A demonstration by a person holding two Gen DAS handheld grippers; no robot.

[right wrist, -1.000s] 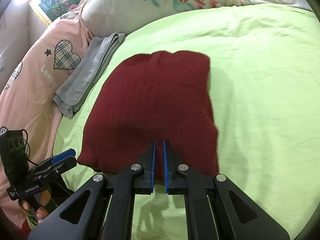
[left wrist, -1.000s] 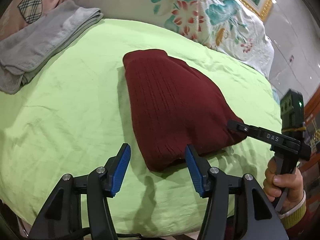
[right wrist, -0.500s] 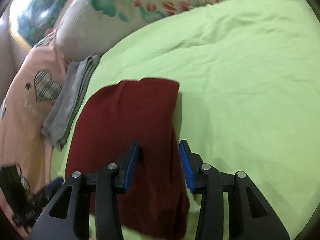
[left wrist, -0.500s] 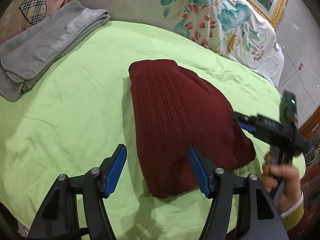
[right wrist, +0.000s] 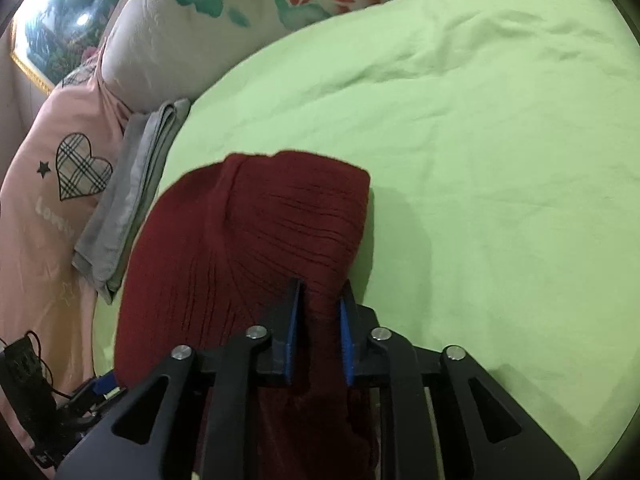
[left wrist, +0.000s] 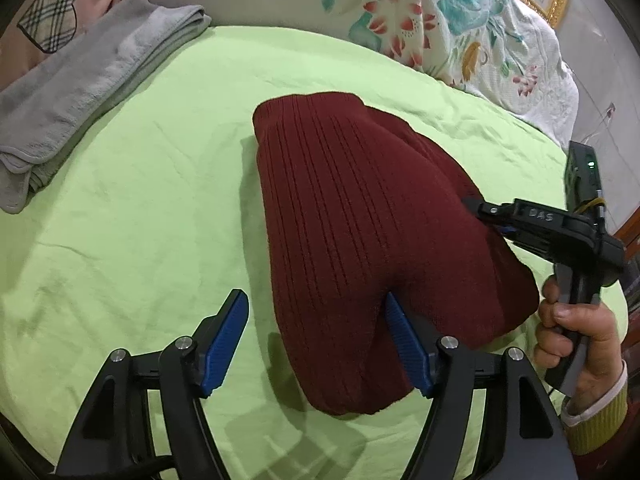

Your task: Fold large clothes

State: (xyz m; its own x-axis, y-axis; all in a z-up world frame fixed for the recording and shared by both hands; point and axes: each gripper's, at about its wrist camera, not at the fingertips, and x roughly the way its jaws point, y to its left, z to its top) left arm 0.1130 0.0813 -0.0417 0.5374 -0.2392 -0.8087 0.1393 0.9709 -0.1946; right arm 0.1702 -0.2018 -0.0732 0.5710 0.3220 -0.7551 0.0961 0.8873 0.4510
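A folded dark red ribbed knit garment [left wrist: 360, 216] lies on the light green bed sheet [left wrist: 140, 220]. My left gripper [left wrist: 316, 340] is open, its jaws straddling the garment's near left corner. My right gripper [right wrist: 318, 334] has its jaws narrowed around a raised fold at the garment's [right wrist: 256, 240] right edge, with cloth between the blue pads. The right gripper also shows in the left wrist view [left wrist: 496, 216], pressed against the garment's right side, held by a hand.
A folded grey towel [left wrist: 80, 80] lies at the sheet's far left. A floral pillow [left wrist: 440, 20] and a pink quilt with a plaid heart [right wrist: 60, 184] line the head of the bed. A framed picture [right wrist: 52, 28] hangs behind.
My right gripper opened, moved to the garment's right edge and closed in on a fold of it. My left gripper moved forward over the garment's near corner, still open.
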